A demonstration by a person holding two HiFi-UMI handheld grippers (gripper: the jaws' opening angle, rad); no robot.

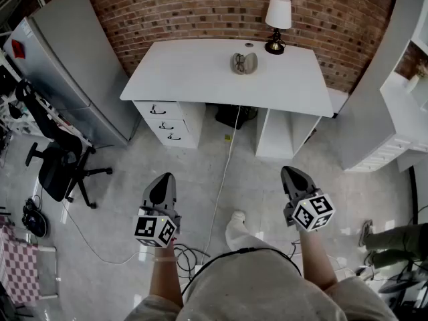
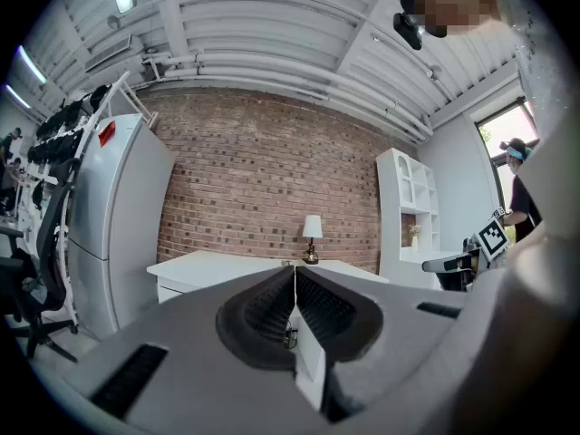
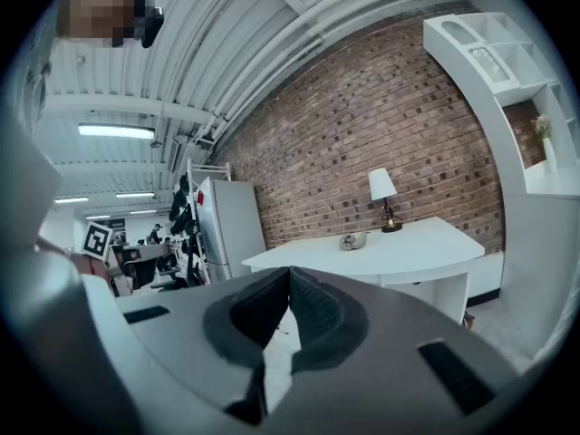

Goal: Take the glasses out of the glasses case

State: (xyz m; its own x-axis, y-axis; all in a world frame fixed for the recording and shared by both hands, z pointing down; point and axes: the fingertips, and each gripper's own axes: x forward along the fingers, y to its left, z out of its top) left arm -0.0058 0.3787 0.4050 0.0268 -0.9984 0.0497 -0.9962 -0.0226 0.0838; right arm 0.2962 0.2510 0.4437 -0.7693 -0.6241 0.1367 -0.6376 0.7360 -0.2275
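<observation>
A grey glasses case (image 1: 245, 62) lies on the white desk (image 1: 200, 72) near its back edge, beside the lamp; in the right gripper view the glasses case (image 3: 353, 240) shows small on the desk top. I cannot see whether glasses are inside. My left gripper (image 1: 162, 183) and right gripper (image 1: 292, 175) are held over the floor, well short of the desk, both pointing toward it. Each is shut with nothing between its jaws. In the left gripper view the left gripper (image 2: 294, 273) has its tips meeting; in the right gripper view the right gripper (image 3: 289, 273) looks the same.
A table lamp (image 1: 277, 21) stands at the desk's back right. Drawers (image 1: 167, 125) fill the desk's left side. A grey fridge (image 1: 67, 65) and an office chair (image 1: 57, 166) are at left, a white shelf unit (image 1: 401, 99) at right. Cables (image 1: 224, 179) run across the floor.
</observation>
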